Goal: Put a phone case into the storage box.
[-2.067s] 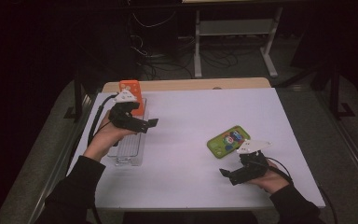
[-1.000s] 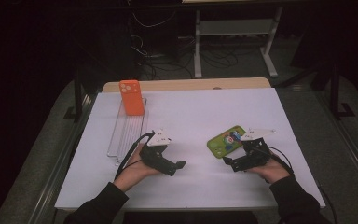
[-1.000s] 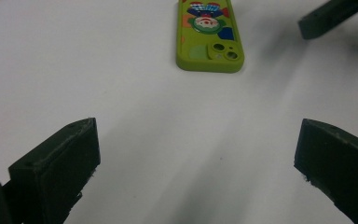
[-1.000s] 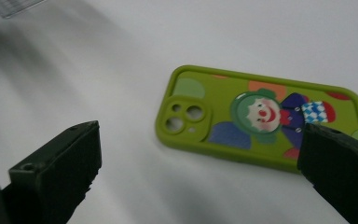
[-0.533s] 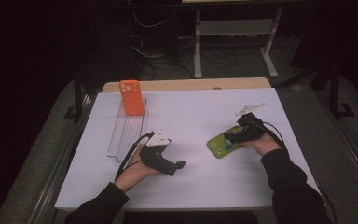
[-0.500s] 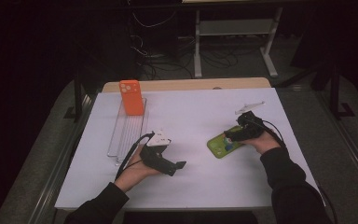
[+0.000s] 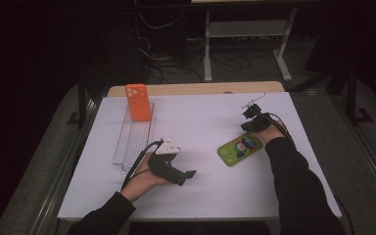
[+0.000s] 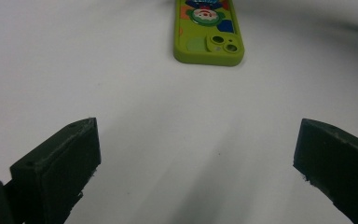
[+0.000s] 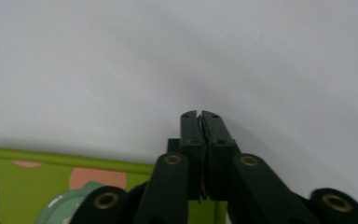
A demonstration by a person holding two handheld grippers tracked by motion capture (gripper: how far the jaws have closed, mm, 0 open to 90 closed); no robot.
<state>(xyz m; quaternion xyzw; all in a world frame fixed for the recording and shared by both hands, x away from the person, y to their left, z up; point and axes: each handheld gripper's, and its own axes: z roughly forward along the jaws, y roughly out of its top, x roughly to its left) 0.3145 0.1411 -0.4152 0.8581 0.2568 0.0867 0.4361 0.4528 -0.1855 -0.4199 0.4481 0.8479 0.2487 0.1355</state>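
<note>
Overhead, orange phone case upright, green phone case camera cut-outs close-up

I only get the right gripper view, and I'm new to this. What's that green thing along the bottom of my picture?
Observer: A lime-green plastic phone case with a cartoon print, flat on the white table. The right hand-held gripper sits at its far end; its jaws have just closed on nothing.
Operator: Anything else out there?
Observer: An orange phone case stands in a clear plastic rack.
Operator: And the other hand?
Observer: The left hand-held gripper rests wide open, aimed at the green case.
</note>
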